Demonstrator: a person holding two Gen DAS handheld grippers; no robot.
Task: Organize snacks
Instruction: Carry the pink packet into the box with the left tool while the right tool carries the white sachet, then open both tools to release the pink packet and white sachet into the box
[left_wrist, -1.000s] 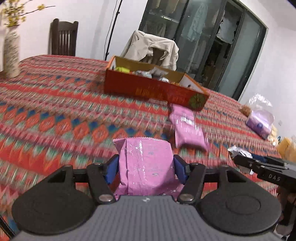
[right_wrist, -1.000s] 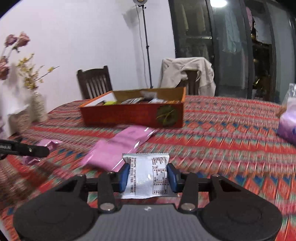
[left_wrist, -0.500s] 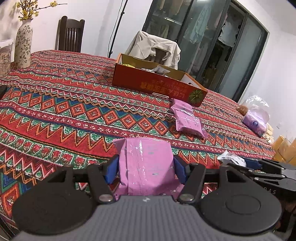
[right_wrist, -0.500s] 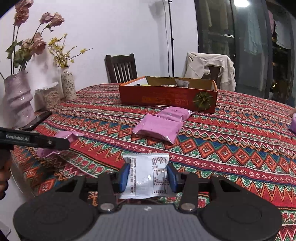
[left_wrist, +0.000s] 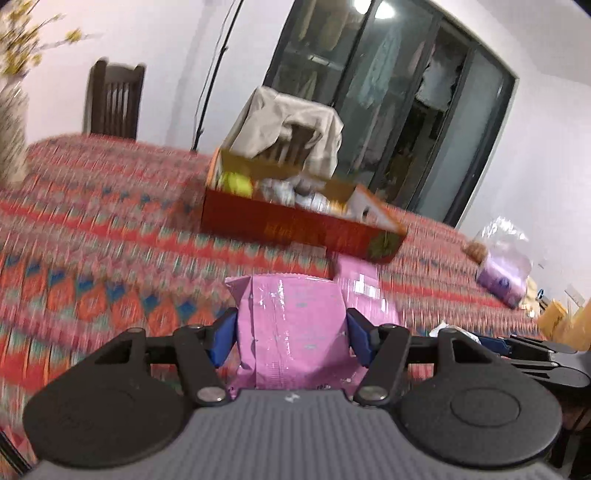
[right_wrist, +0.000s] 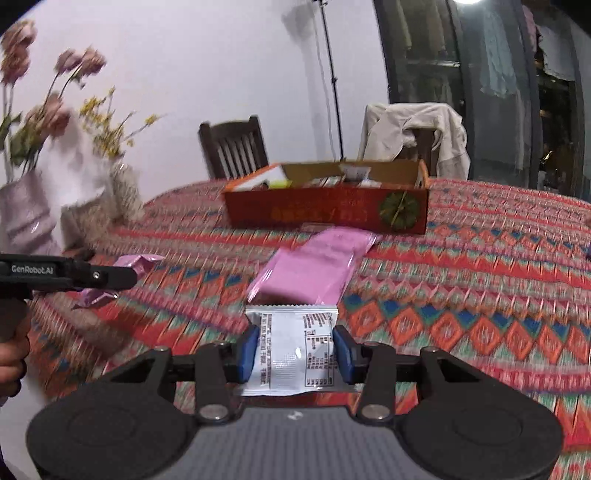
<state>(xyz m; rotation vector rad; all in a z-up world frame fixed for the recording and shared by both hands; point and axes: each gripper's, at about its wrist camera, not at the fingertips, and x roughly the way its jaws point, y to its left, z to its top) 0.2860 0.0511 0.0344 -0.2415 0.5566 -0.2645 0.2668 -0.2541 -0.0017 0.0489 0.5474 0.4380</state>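
Note:
My left gripper is shut on a pink snack packet, held above the patterned tablecloth. My right gripper is shut on a white snack packet with printed text. An open red cardboard box with several snacks inside stands ahead on the table; it also shows in the right wrist view. Two pink packets lie on the cloth in front of the box. The left gripper shows at the left of the right wrist view, the right gripper at the right of the left wrist view.
Vases with flowers stand at the table's left side. A clear bag with purple contents lies at the right. Two chairs stand behind the table, one draped with a beige jacket. Both views are motion-blurred.
Both grippers have moved toward the red box with their packets still held; the box looks larger and nearer, and the views have gone blurred.

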